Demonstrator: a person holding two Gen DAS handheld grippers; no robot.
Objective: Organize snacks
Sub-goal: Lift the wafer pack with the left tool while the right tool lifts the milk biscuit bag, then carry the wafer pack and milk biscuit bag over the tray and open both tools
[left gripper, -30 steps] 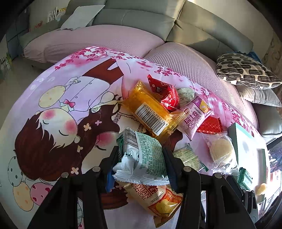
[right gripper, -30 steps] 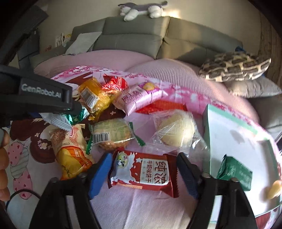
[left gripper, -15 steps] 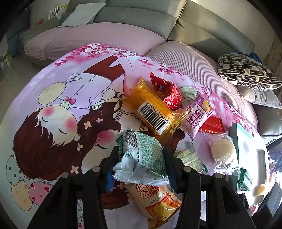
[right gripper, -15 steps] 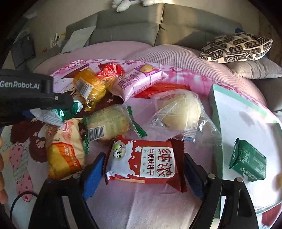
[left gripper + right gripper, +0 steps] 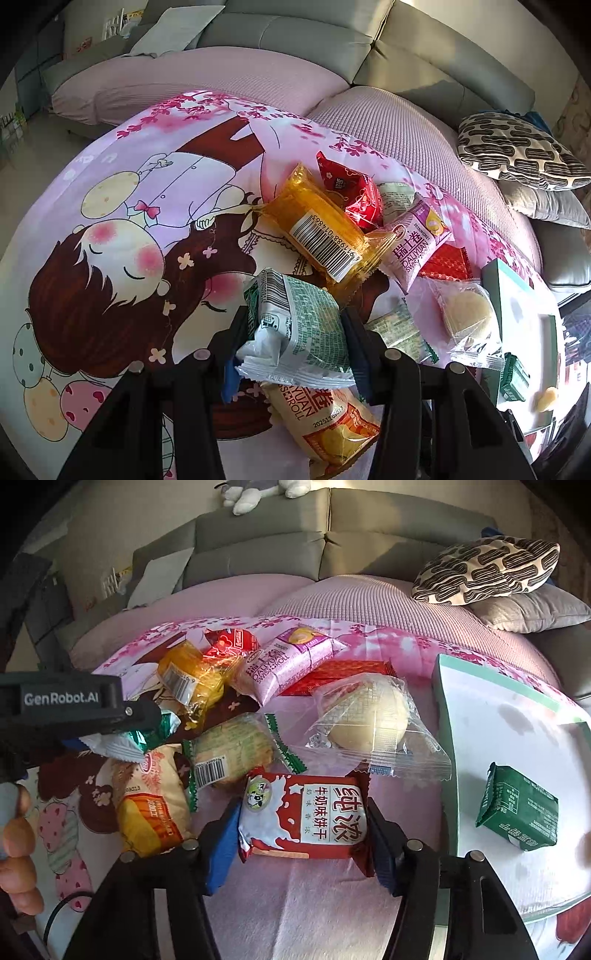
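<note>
Several snack packets lie on a pink cartoon blanket [image 5: 110,221]. My left gripper [image 5: 295,321] is shut on a green-and-white packet [image 5: 299,328], held just above the pile; one of its black fingers [image 5: 140,716] shows in the right wrist view. My right gripper [image 5: 301,819] is closing on a red-and-white biscuit packet [image 5: 306,812]. Both blue pads press on the packet's ends, and it has bunched up. A white tray with a green rim [image 5: 439,686] lies to the right with a dark green packet [image 5: 517,812] on it.
An orange packet [image 5: 317,229], a red one [image 5: 351,188], a pink swiss roll [image 5: 417,243], a clear-wrapped bun [image 5: 369,720], a green-edged cake [image 5: 232,753] and a yellow roll packet [image 5: 151,805] crowd the blanket. A grey sofa [image 5: 258,546] and patterned cushion [image 5: 487,568] stand behind. A person's fingers [image 5: 18,849] show at left.
The right jaws have closed in from wide apart onto the red-and-white packet, squeezing it narrower, and the right view has rolled a little. The left gripper and its packet stay as before.
</note>
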